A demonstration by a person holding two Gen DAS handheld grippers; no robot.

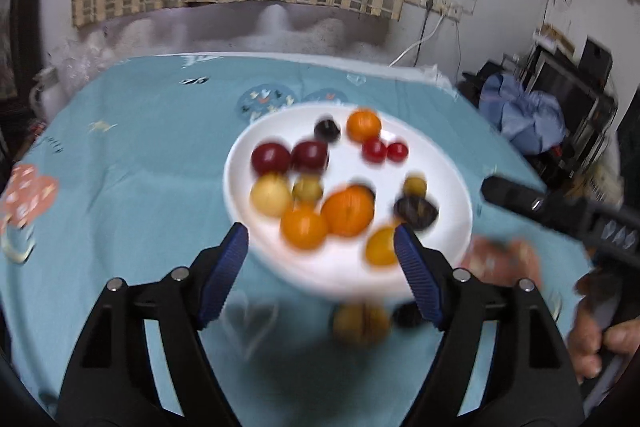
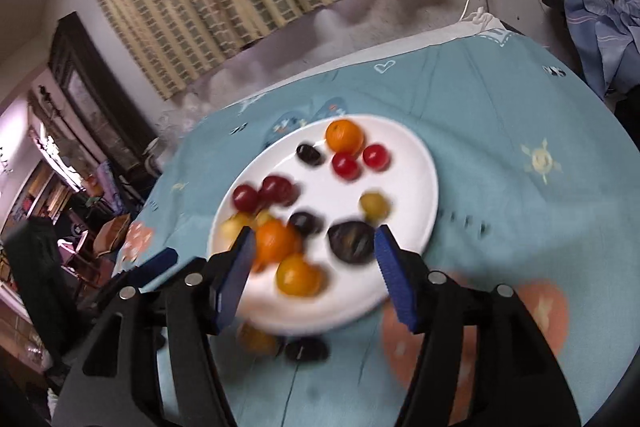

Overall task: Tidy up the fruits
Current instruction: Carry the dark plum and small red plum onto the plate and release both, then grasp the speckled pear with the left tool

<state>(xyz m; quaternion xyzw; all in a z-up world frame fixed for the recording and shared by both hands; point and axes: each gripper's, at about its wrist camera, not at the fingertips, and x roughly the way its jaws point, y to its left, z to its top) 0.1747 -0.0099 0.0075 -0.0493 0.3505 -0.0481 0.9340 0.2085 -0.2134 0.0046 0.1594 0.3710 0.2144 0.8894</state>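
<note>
White plate (image 1: 452, 239) — round, shallow, on the blue tablecloth (image 1: 140, 155) near the table's middle; no long axis, no facing to speak of. Holds most of the fruit in loose kinds:
- oranges, one at the far rim (image 2: 344, 135), more clustered at the near side;
- two small red fruits (image 2: 346, 165) touching, just beside the far orange;
- two dark red plums (image 1: 271, 158) side by side at the left;
- yellow-green fruits and dark ones scattered between.

Strays — one yellowish fruit (image 1: 362, 323) and one dark fruit (image 1: 406, 315) lie off the plate on the cloth, just beside its near rim; too blurred to tell which way they point.

Left gripper (image 1: 322, 247) — fingers wide apart, holding nothing, over the near rim. Right gripper (image 2: 316, 251) — likewise spread wide and empty.

Step, as judged: gathering is nearly done, the two strays outstanding. The next move calls for lowering one gripper past the rim onto a stray and pinching gently, since round fruit rolls.
</note>
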